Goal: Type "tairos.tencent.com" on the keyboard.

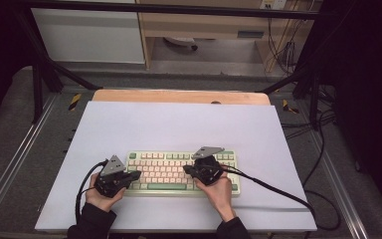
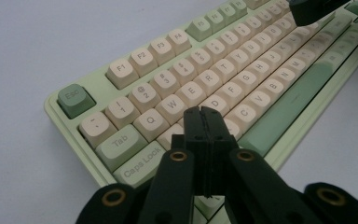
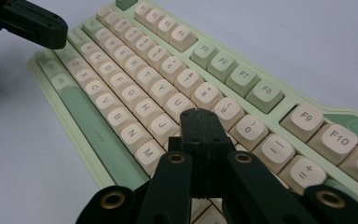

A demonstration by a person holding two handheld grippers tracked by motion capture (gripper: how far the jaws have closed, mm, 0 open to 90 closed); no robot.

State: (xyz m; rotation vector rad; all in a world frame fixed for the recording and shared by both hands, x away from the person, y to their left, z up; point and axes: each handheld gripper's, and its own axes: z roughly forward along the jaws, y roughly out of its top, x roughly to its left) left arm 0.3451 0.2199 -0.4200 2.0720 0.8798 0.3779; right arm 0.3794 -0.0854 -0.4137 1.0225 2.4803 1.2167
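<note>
A keyboard [image 1: 171, 172] with cream and pale green keys lies near the front of a white sheet. My left gripper [image 1: 138, 175] is shut with nothing in it; its joined tips [image 2: 200, 112] hover just over the letter keys near the keyboard's [image 2: 242, 70] left end, right of Caps Lock. My right gripper [image 1: 185, 169] is also shut and empty; its tips [image 3: 197, 114] sit low over the keys between J and the number row of the keyboard [image 3: 135, 84]. Whether either tip touches a key I cannot tell. Each gripper view also catches the other gripper: the right gripper [image 2: 310, 9] and the left gripper [image 3: 32, 23].
The white sheet [image 1: 179, 124] covers a wooden tabletop [image 1: 179, 96] and has bare room behind and beside the keyboard. A black cable [image 1: 278, 191] trails right from the right gripper, another loops at the left [image 1: 82, 186]. Black frame posts [image 1: 37, 84] stand around the table.
</note>
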